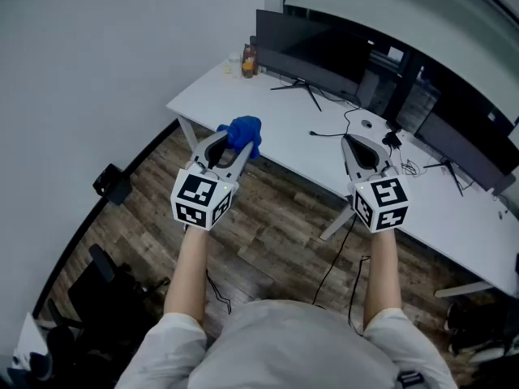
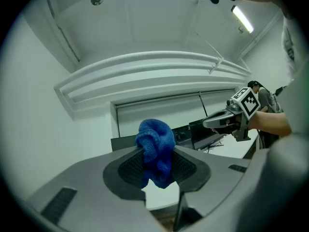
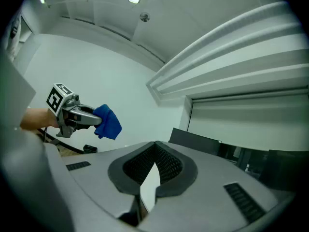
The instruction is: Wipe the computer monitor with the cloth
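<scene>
Cloth, blue and bunched into a lump, sits clamped between the jaws of the left gripper; in the left gripper view the cloth fills the space between the ribbed pads and bulges out above and below them. Seen from the head view, it hangs near the front left edge of the white desk, well apart from the computer monitor, which stands dark on its thin stand at the back of the desk. A brown bottle stands at the desk's far left corner, just left of the monitor. Loose black cables trail over the desktop to the right of the cloth. The right gripper is held level with the left one over the desk's front edge; in the right gripper view its jaws meet at the tips with nothing between them. A second dark screen lies further right.
</scene>
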The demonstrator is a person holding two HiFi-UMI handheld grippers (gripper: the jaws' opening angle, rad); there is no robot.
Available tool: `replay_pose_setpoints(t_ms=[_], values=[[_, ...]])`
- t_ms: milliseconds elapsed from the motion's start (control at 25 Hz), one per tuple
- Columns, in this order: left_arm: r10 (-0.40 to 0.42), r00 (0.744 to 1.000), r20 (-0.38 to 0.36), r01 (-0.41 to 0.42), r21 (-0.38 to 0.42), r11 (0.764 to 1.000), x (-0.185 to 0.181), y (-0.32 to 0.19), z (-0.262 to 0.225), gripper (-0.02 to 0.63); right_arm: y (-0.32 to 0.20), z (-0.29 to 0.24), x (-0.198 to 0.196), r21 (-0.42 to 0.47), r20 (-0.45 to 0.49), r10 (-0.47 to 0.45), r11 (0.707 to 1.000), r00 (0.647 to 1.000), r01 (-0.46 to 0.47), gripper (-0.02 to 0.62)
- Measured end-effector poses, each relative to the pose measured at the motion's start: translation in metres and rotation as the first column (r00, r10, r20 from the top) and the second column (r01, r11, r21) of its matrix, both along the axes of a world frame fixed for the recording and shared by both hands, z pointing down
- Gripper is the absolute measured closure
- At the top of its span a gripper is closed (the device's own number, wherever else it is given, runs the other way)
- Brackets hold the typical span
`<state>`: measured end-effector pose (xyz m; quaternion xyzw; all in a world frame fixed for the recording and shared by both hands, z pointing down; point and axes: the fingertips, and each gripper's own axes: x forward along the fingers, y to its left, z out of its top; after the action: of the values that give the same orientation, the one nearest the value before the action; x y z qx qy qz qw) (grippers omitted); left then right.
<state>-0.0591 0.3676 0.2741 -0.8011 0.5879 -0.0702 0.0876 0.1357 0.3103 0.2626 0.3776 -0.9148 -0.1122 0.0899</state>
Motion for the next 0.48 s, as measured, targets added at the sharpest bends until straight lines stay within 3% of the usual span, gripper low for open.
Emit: replay_pose_setpoints(t_ms=[480], values=[[0.012,0.999,0.045,-0.011,-0.021,1.000,-0.052,0.007,0.017,0.462,0.008,0.009,-0.056,-0.028,0.046,0.001,1.000,0.999,0.000,0.581]])
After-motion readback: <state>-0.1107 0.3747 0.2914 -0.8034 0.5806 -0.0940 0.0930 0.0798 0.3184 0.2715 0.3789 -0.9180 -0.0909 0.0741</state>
